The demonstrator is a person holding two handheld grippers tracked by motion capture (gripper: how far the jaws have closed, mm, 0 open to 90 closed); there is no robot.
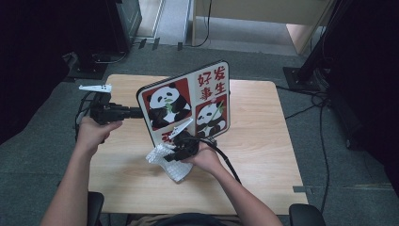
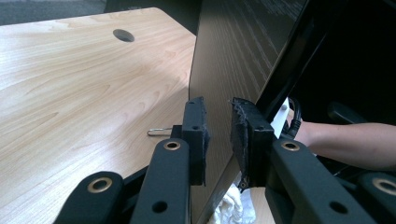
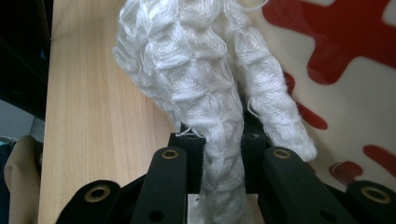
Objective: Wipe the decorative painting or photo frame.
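Both forearms come in from the bottom edge of the high view, bare to the elbow, and reach forward over the pale wooden tabletop (image 1: 263, 141). On the left, the hand wraps the body of the left gripper (image 1: 136, 112), held level and pointing toward the middle of the tabletop; its fingers (image 2: 196, 135) stand on either side of the near edge of a panda board (image 1: 188, 101), a slight gap showing between the pads and the panel, so the board sits between them more loosely than clamped. That board is tilted up on its lower edge, picture side facing the person, with two pandas and red characters on it. The right hand is lower and closer to the person, its right gripper (image 1: 175, 151) angled down at the foot of the board; its fingers (image 3: 254, 154) are closed tight on a white knitted cloth (image 3: 196, 74), which bunches up against the board's printed face and spills onto the wood beside it. A black cable (image 1: 226, 160) trails back along the right wrist.
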